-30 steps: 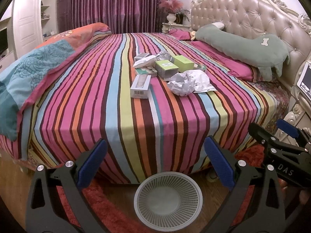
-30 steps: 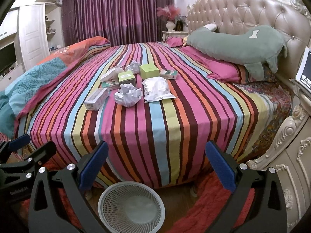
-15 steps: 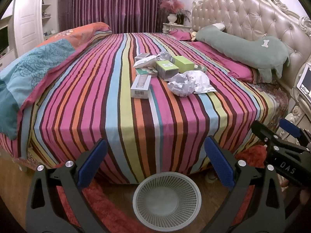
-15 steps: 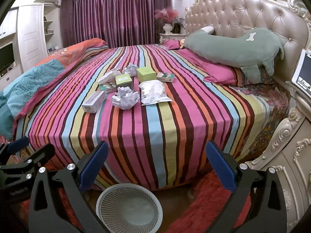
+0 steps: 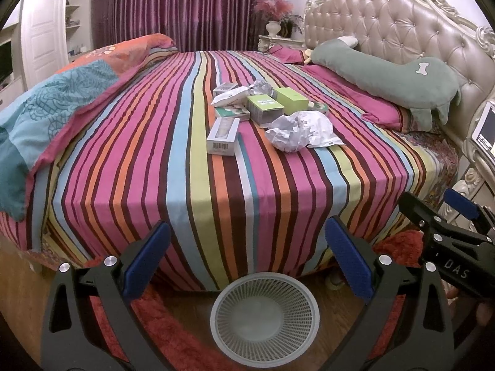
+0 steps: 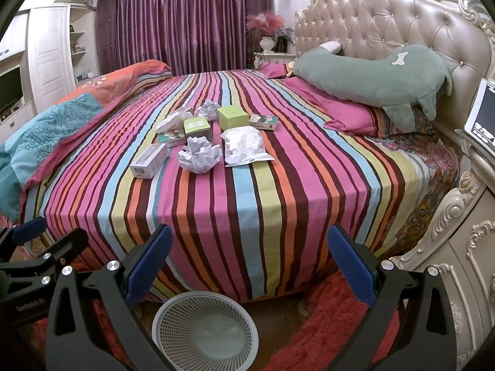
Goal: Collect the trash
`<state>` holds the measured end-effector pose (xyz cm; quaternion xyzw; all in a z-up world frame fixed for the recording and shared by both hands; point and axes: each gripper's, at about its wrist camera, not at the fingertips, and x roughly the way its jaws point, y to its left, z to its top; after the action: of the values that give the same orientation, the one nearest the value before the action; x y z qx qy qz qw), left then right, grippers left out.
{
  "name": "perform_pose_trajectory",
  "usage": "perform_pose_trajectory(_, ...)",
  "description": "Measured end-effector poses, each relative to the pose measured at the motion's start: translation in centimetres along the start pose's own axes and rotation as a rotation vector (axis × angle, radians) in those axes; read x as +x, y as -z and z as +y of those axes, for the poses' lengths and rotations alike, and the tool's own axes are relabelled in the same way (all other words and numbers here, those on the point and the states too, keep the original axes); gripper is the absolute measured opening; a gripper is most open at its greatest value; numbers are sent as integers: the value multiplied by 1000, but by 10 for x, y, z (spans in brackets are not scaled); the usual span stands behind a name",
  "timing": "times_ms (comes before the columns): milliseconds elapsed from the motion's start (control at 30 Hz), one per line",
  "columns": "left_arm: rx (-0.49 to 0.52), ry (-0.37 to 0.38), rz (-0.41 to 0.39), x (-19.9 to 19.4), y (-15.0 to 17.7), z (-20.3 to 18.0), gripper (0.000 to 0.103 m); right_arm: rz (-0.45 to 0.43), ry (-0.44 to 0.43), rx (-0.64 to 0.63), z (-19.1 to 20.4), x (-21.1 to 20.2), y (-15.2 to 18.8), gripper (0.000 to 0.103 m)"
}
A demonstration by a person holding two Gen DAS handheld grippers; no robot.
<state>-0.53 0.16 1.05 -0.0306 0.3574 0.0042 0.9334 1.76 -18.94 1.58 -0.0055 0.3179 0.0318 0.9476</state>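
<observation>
Bedroom setting: a bed (image 5: 198, 167) with a striped cover fills both wrist views, and a tufted headboard (image 6: 389, 27) stands at the right. Left gripper (image 5: 247, 262): both blue-padded fingers are spread wide apart, nothing between them. Right gripper (image 6: 249, 262): same condition, fingers wide apart and empty; each gripper also appears at the edge of the other's view. One white mesh wastebasket (image 5: 264, 313) stands on the wooden floor at the near edge of the bed, below and between the fingers of each gripper, with a red rug (image 6: 324, 318) beside it. All trash lies in one cluster on top of the bed, well apart from both grippers. Count, nearest first: one white carton with a barcode (image 5: 223, 136); one crumpled paper ball (image 6: 200, 157); one flat white plastic pouch (image 6: 244, 145) just beside the ball; two green boxes (image 6: 198, 128) behind them; two flat green-and-white packets (image 6: 263, 122), one on each side of the boxes; one further crumpled wad (image 6: 208, 109) and one white wrapper (image 6: 171, 122) at the rear. One long green plush pillow (image 6: 371, 77) rests against the headboard.
</observation>
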Motion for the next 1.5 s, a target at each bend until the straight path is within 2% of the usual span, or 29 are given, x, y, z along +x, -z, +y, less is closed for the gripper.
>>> perform_pose_trajectory(567,-2,1,3,1,1,-1,97,6,-1,-3,0,0,1,95)
perform_pose_trajectory(933,-8,8,32,9,3,1,97,29,-1,-7,1,8,4,95)
perform_pose_trajectory(1500,-33,-17,102,62,-14,19,97,113,-12,33,-13,48,-5,95)
